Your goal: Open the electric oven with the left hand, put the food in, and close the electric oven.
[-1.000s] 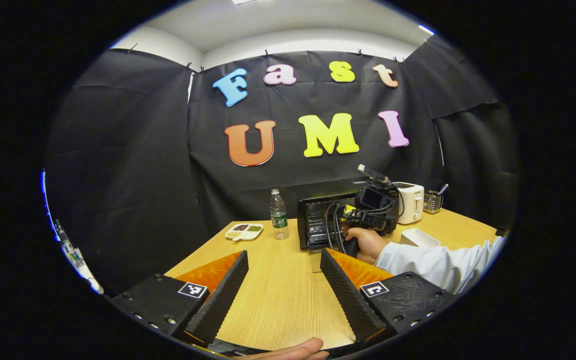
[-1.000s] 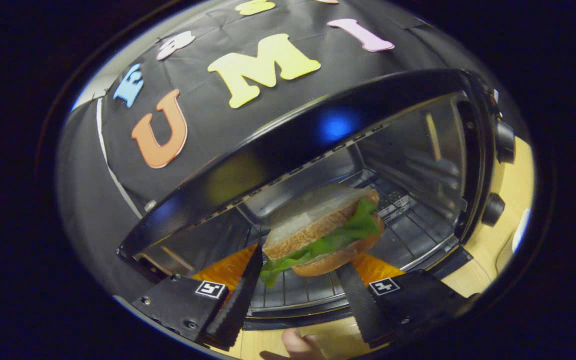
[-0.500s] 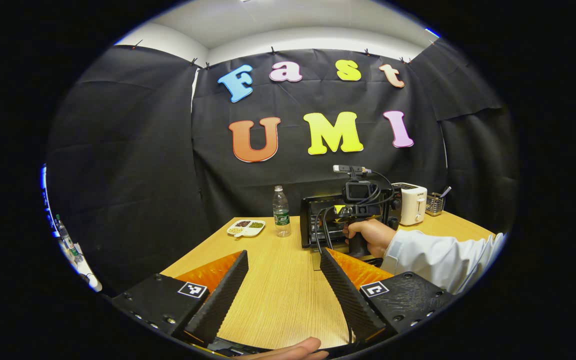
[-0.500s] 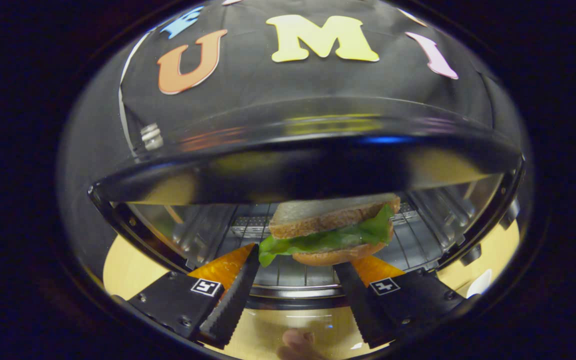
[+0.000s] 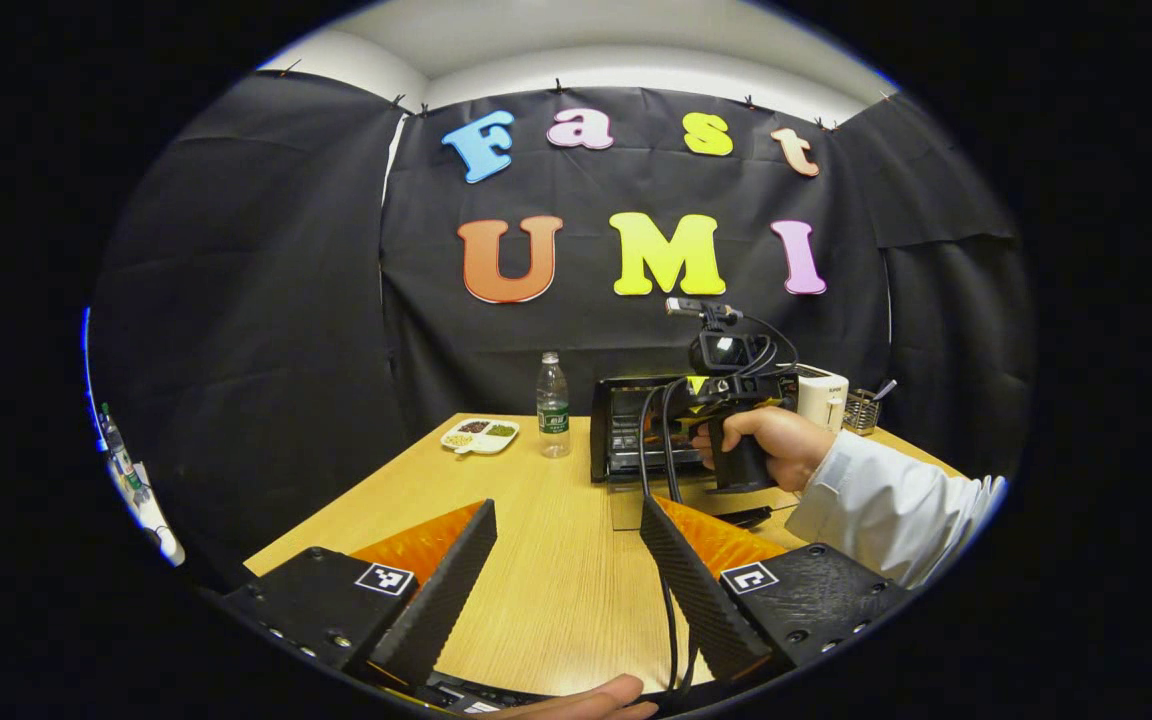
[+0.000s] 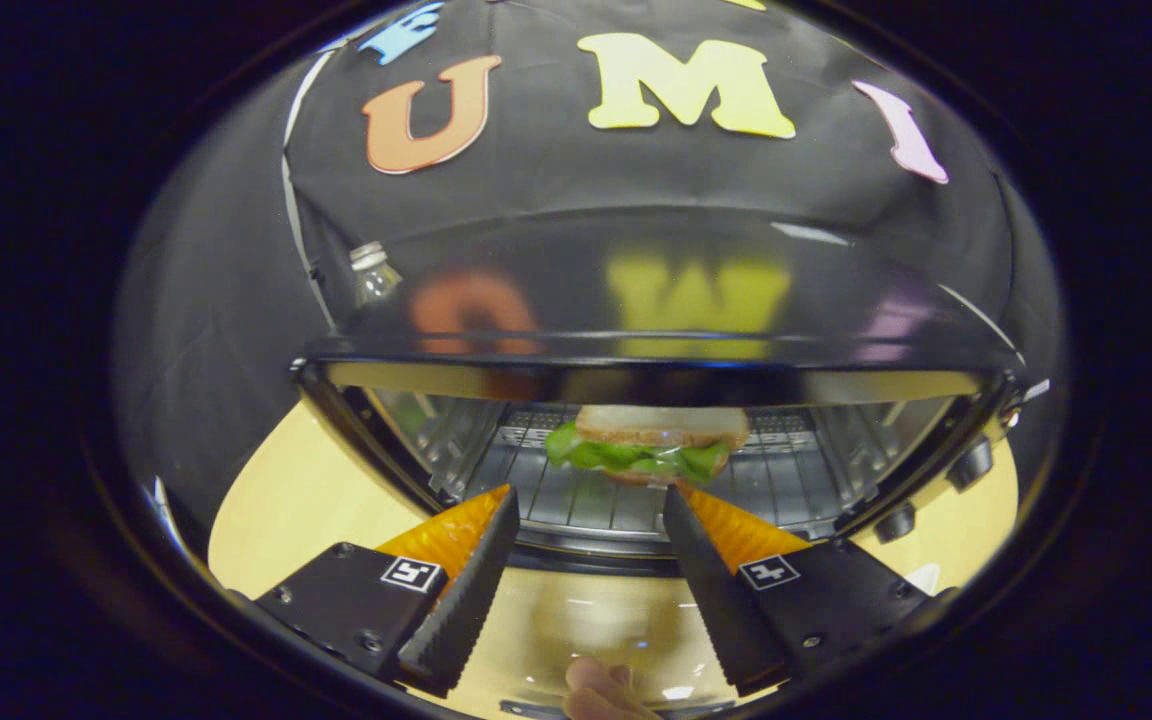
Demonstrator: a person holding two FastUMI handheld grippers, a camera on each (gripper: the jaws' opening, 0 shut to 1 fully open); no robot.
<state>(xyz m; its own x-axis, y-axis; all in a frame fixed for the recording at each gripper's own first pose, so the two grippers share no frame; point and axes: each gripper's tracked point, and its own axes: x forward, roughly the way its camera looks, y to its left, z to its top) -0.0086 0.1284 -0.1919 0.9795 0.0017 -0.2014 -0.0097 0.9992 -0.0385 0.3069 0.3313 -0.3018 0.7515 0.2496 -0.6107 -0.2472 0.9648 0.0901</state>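
The black electric oven (image 6: 656, 300) stands open, its glass door (image 6: 586, 620) folded down under my right gripper (image 6: 588, 497). A sandwich (image 6: 651, 445) with green lettuce lies on the wire rack inside, beyond the fingertips and apart from them. That gripper is open and holds nothing. In the left gripper view the oven (image 5: 626, 435) is at the table's far side, with a hand (image 5: 771, 435) holding the right gripper's handle in front of it. My left gripper (image 5: 567, 508) hovers open over the wooden table (image 5: 536, 590), well short of the oven.
A water bottle (image 5: 553, 405) and a white divided dish (image 5: 479, 435) stand left of the oven. A white toaster (image 5: 824, 397) and a wire utensil basket (image 5: 861, 410) stand to its right. A white sleeve (image 5: 886, 500) crosses the table's right side.
The right gripper levelled out and drew back out of the oven mouth, while the sandwich stayed on the rack. The left gripper shifted only slightly.
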